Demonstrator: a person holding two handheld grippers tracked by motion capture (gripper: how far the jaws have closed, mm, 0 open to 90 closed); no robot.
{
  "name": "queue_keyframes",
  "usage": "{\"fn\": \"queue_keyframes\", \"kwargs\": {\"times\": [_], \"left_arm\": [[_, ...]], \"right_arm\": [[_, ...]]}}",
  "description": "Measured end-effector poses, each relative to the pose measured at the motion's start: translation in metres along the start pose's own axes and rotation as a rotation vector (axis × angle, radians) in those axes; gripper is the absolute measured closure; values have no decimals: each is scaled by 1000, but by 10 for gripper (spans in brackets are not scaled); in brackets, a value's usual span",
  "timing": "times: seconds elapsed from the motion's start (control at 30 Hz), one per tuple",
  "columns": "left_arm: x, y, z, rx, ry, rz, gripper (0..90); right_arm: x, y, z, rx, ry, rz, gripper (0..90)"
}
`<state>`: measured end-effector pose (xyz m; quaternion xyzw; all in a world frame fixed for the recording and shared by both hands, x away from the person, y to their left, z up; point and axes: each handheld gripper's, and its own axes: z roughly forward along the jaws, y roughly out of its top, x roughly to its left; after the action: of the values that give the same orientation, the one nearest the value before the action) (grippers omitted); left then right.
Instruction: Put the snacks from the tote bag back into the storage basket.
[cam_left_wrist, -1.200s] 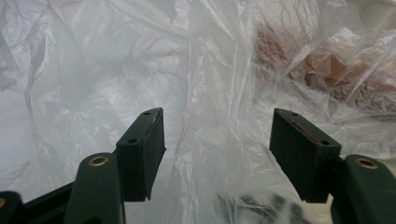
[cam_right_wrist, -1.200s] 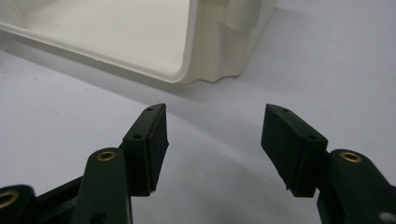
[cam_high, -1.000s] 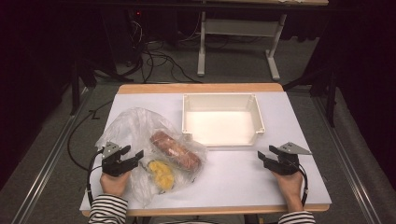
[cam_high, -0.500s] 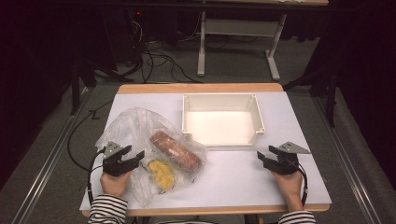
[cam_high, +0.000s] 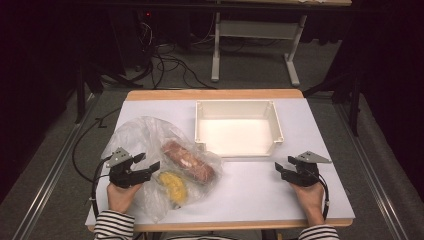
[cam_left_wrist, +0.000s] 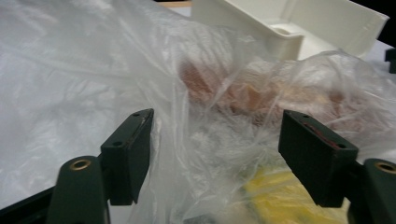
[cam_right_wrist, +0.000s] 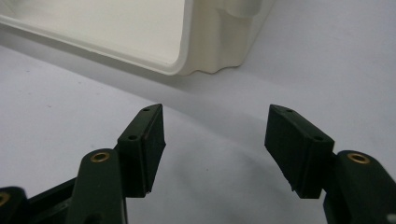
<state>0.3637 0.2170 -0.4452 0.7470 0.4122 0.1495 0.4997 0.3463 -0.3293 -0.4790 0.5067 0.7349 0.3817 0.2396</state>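
Left gripper (cam_high: 150, 166) hovers, jaws spread and just opened wider, at the clear bag (cam_high: 150, 145) on the counter's (cam_high: 250, 185) left. Right gripper (cam_high: 281, 168) rests low, jaws spread, empty.

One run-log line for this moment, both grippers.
left gripper: jaws just opening, open at clear bag | right gripper: open, nothing between jaws | tray: empty

This looks like a lab or test room rather than a home. A plain white-topped table (cam_high: 300, 125) stands on grey carpet (cam_high: 50, 190), ringed by dark curtains (cam_high: 390, 75). Loose cables (cam_high: 165, 70) trail across the floor behind, beside a metal desk frame (cam_high: 255, 35).
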Motion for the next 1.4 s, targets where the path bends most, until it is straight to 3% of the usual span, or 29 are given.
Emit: {"fn": "queue_keyframes", "kwargs": {"times": [0.1,0.2,0.3,0.43,0.53,0.6,0.73,0.8,0.83,0.97,1.0,1.2,1.3,1.4], "left_arm": [[-8,2,1,44,-4,36,247],[-14,-1,9,111,22,77,236],[-16,-5,17,153,34,71,231],[-20,-10,28,203,72,101,248],[-22,-15,32,207,99,123,279],[-23,-17,34,201,112,115,298],[-24,-19,39,214,112,111,337],[-24,-20,41,231,108,117,426],[-25,-23,46,273,95,136,507],[-30,-25,46,255,81,171,647],[-30,-26,46,250,72,174,676],[-33,-29,46,233,54,176,822],[-34,-29,47,230,50,165,857],[-37,-29,47,231,52,182,877]], "right_arm": [[0,0,0,4,-2,11,373],[0,0,0,4,-1,11,371],[0,0,-2,-6,4,6,372],[2,1,-2,-9,50,2,444],[14,2,-1,15,102,-45,469],[22,3,2,26,126,-63,478],[29,6,5,17,162,-58,481],[31,6,5,8,166,-61,478],[37,8,5,-5,182,-65,465],[47,9,7,-15,233,-88,485],[57,10,11,4,274,-119,503],[80,20,20,17,330,-172,505],[91,25,22,17,351,-201,469],[100,27,24,31,384,-230,442]]}}
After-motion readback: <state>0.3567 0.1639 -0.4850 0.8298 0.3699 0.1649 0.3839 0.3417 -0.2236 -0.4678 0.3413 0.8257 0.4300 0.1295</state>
